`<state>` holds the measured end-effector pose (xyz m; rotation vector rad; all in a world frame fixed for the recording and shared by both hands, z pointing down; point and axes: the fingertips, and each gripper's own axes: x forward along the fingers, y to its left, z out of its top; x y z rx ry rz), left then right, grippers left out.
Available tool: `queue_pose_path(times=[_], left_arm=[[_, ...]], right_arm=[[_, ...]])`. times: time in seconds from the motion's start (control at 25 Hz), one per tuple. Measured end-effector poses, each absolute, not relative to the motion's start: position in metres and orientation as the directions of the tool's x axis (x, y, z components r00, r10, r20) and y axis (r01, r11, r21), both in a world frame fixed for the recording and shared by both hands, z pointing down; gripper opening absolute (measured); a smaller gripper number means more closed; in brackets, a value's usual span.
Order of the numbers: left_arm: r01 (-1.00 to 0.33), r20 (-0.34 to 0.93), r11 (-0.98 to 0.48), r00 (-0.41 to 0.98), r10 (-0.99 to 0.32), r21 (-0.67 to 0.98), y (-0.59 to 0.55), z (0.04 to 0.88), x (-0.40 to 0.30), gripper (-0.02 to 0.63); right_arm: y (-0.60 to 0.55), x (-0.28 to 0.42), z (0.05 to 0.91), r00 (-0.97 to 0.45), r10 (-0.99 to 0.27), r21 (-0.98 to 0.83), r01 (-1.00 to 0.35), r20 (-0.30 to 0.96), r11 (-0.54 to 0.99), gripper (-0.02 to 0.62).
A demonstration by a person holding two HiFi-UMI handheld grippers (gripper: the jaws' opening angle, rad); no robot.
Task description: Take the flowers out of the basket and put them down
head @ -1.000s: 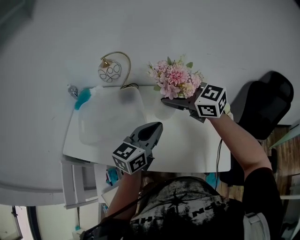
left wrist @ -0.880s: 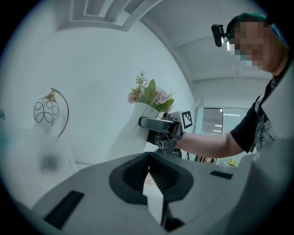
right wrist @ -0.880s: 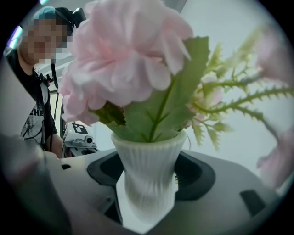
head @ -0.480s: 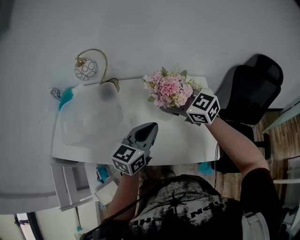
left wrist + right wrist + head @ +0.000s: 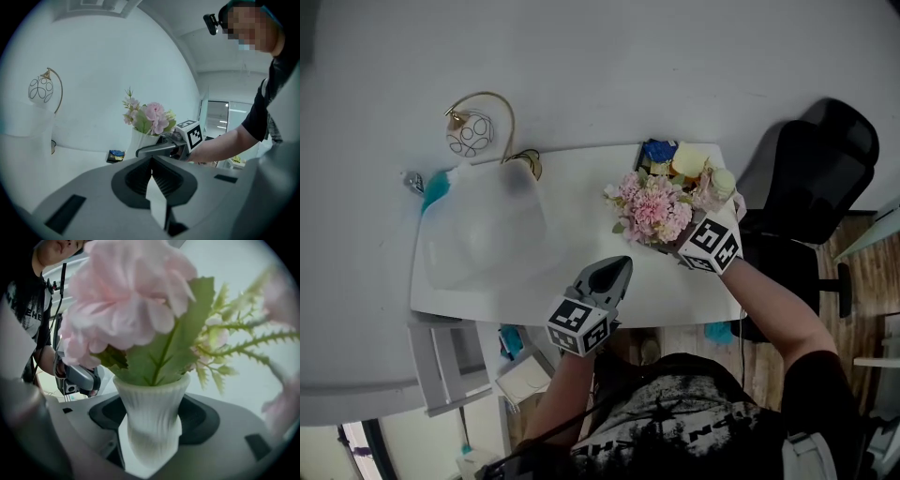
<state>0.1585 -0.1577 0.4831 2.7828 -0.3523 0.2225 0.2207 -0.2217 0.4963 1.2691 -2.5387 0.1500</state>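
flowers (image 5: pixel 654 208): pink, green leaves
vase (image 5: pixel 152 420): white, ribbed
left gripper (image 5: pixel 622 265): grey, black-and-white marker squares
table (image 5: pixel 572 234): white
chair (image 5: pixel 816 169): black
lamp (image 5: pixel 470 136): gold arm, white globe, black loops

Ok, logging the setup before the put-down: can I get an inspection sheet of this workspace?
Surface: white table.
Job's things: pink flowers in a white ribbed vase, held over the table's right side.
Clutter: yellow and blue items at far right corner; teal brush, gold lamp, translucent container at left.
Grippers: right gripper shut on the vase; left gripper shut, empty.
Cables: nothing seen.
Surroundings: black office chair at right.
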Motion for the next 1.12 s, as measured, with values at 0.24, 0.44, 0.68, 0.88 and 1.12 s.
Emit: queue_pose_path(times=[0.24, 0.44, 0.68, 0.88, 1.12], left_arm=[[-0.26, 0.238, -0.907, 0.953, -0.186, 0.33, -0.147, 0.506, 0.159, 0.017], [-0.266, 0.253, -0.894, 0.951, -0.181, 0.36, -0.143, 0.517, 0.159, 0.017], [-0.254, 0.25, -0.886, 0.954, -0.164, 0.388, -0.144, 0.516, 0.157, 0.017], [-0.253, 0.258, -0.884, 0.953, -0.158, 0.393, -0.142, 0.517, 0.16, 0.017], [-0.245, 0.264, -0.883, 0.954, -0.144, 0.401, -0.136, 0.52, 0.161, 0.017]], right_arm=[[-0.223, 0.218, 0.527, -0.558, -0.769, -0.002, -0.81, 0.311, 0.586, 0.334], [-0.223, 0.219, 0.538, -0.552, -0.782, -0.012, -0.819, 0.288, 0.574, 0.334], [-0.227, 0.225, 0.534, -0.53, -0.823, -0.023, -0.843, 0.203, 0.537, 0.334], [-0.23, 0.224, 0.532, -0.516, -0.841, -0.021, -0.854, 0.16, 0.52, 0.334], [-0.232, 0.223, 0.532, -0.507, -0.852, -0.036, -0.861, 0.131, 0.507, 0.334]])
